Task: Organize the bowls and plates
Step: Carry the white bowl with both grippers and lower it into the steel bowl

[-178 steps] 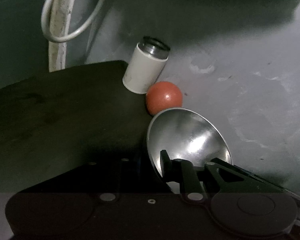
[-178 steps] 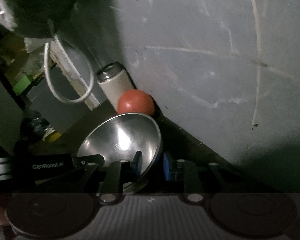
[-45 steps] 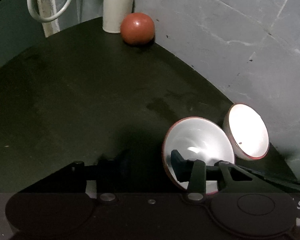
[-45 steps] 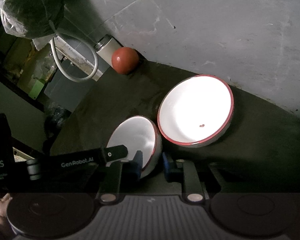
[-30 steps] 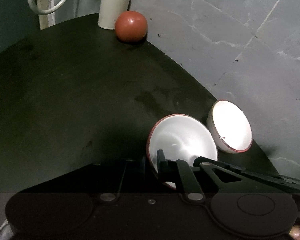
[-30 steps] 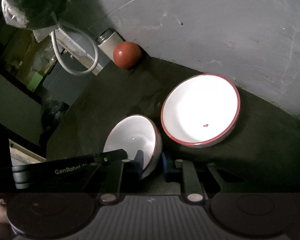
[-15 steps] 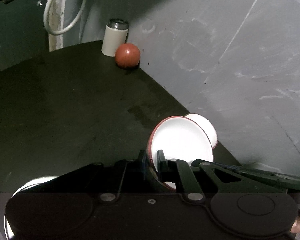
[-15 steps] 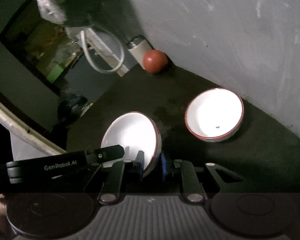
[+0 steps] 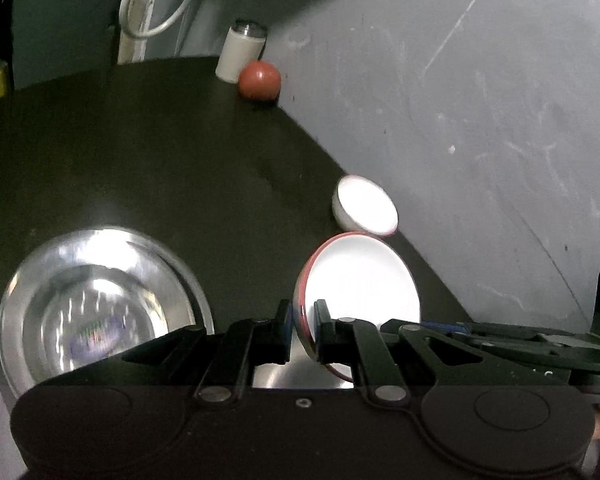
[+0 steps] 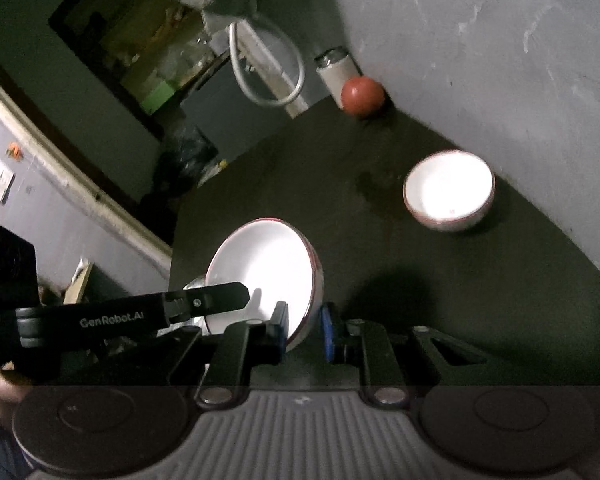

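We hold a red-rimmed white bowl (image 9: 360, 280) tilted on edge above the dark bench (image 9: 140, 160), both tools pinching its rim: the left hand-held gripper (image 9: 302, 322) has its fingers clamped on the rim at the bowl's lower left edge, one pad inside and one outside, and the right hand-held gripper (image 10: 303, 326) is clamped on the same rim from the other side, one finger inside the bowl and one out. Taking that bowl as the landmark, a second red-rimmed bowl (image 10: 449, 189) sits upright on the bench beyond it, close to the grey wall (image 9: 480, 120); a stack of steel plates (image 9: 96, 312) lies to its left in the left wrist view; far beyond, a red ball (image 9: 259, 81) rests against a white canister (image 9: 240, 56) at the bench's far corner. We judge the held bowl to be glazed ceramic: stiff, moderately heavy, slick under the pads and likely to chip if knocked. A rim pinch is the only purchase on it, so we would keep both grips firm and lower it gently rather than let it swing.
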The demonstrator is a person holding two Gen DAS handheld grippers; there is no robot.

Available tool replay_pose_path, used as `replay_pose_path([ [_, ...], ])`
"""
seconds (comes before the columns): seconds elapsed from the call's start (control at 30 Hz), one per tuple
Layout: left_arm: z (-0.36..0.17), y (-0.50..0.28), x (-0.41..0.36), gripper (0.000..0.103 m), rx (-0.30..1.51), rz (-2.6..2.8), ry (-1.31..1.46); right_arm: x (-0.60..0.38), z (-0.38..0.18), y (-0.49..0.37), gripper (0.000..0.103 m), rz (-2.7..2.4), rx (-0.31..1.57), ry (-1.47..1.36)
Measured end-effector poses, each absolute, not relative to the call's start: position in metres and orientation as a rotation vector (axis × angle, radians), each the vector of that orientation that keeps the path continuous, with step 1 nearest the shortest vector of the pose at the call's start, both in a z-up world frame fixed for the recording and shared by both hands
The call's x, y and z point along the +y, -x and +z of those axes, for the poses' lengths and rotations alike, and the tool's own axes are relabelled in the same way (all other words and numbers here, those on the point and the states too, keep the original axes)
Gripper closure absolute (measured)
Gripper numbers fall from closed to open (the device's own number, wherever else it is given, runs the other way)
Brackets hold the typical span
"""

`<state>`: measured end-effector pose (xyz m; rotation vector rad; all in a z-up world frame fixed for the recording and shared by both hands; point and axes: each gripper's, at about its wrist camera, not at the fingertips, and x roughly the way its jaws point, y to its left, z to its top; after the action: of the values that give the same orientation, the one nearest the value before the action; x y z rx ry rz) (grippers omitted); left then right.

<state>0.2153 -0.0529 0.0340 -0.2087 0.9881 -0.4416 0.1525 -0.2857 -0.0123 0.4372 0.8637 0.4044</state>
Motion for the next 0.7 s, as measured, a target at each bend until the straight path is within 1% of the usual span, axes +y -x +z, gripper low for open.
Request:
replay_pose_path([
  [0.27,0.013,-0.19,-0.05,0.092,1.057,-0.414,0.238,-0.286,-0.022,-0.128,0.084,0.442,0.942,-0.397],
  [0.7,0.001,-0.179,-0.052,0.091,1.157,-0.353,0.237,-0.279,-0.026,-0.129,0.084,0.468,1.024,-0.317],
])
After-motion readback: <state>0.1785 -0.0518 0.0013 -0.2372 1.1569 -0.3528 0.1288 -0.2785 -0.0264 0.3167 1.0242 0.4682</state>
